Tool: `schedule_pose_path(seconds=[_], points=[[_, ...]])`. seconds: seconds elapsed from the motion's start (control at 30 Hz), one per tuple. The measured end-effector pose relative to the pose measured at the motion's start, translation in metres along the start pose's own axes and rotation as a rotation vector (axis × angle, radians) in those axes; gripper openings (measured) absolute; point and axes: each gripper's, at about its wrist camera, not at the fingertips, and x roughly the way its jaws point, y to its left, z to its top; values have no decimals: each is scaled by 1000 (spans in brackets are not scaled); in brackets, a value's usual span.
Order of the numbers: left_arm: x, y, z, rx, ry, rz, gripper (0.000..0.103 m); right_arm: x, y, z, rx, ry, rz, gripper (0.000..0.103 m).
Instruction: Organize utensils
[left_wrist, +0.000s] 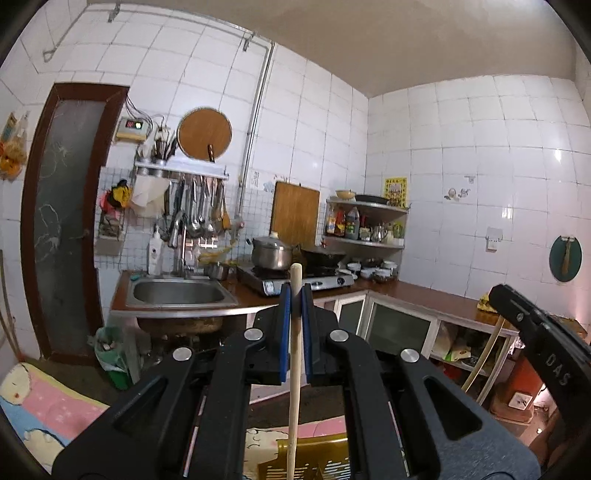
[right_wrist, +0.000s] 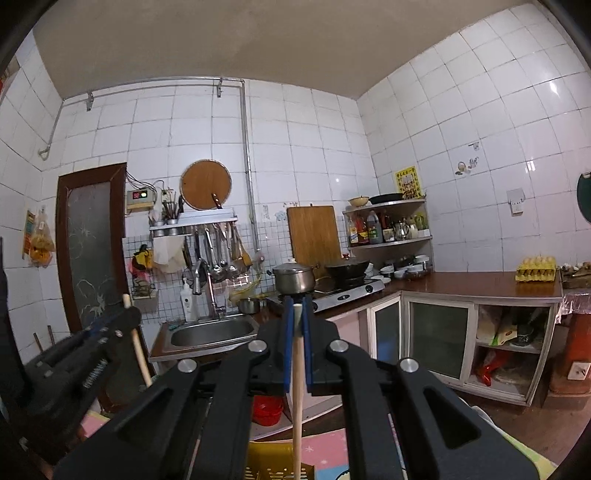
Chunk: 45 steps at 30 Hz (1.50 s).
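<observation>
My left gripper (left_wrist: 295, 291) is shut on a pale wooden stick-like utensil handle (left_wrist: 294, 369) that runs upright between its blue pads, its tip just above them. My right gripper (right_wrist: 297, 304) is shut on a second wooden handle (right_wrist: 297, 398), also upright. Each gripper shows in the other's view: the right one at the right edge (left_wrist: 535, 332) with its stick below (left_wrist: 484, 358), the left one at the left edge (right_wrist: 92, 332) with its stick (right_wrist: 138, 347). A yellow slotted plastic basket (left_wrist: 314, 458) lies below both grippers, also in the right wrist view (right_wrist: 273, 465).
Ahead is a kitchen counter with a steel sink (left_wrist: 177, 291), a gas stove (left_wrist: 295, 280) with a pot and a wok, and a wall rack of hanging utensils (left_wrist: 199, 206). A corner shelf (right_wrist: 388, 236) holds bottles. Egg trays (right_wrist: 539, 269) sit on the right counter. A patterned mat (left_wrist: 44, 406) covers the floor.
</observation>
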Motion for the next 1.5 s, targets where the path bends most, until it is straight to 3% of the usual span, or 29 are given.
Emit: schedule_pose_path(seconds=[0.17, 0.37, 0.57, 0.6, 0.63, 0.67, 0.7, 0.77, 0.93, 1.17, 1.33, 1.5], points=[[38, 5, -46, 4, 82, 19, 4, 24, 2, -32, -31, 42, -9, 5], [48, 18, -85, 32, 169, 37, 5, 41, -2, -74, -69, 140, -10, 5], [32, 30, -82, 38, 210, 55, 8, 57, -13, -96, -93, 286, -27, 7], [27, 32, -80, 31, 220, 54, 10, 55, -16, -96, -93, 289, -38, 16], [23, 35, -75, 25, 226, 55, 19, 52, -20, -95, -85, 292, -47, 26], [16, 39, -71, 21, 228, 60, 32, 49, -24, -93, -72, 294, -47, 51], [8, 41, -67, 23, 220, 73, 40, 45, -27, -91, -62, 296, -46, 57], [-9, 45, -58, 32, 194, 104, 73, 36, -31, -86, -64, 304, -60, 57], [-53, 48, -40, 63, 160, 151, 98, 2, -37, -67, -48, 279, -72, 62], [-102, 55, -36, 37, 198, 170, 98, -49, -34, -64, -63, 302, -83, 64], [-127, 56, -59, 47, 226, 206, 98, -76, -33, -100, -74, 395, -102, 64], [-142, 59, -96, 46, 319, 195, 98, -94, -44, -149, -32, 520, -125, 64]])
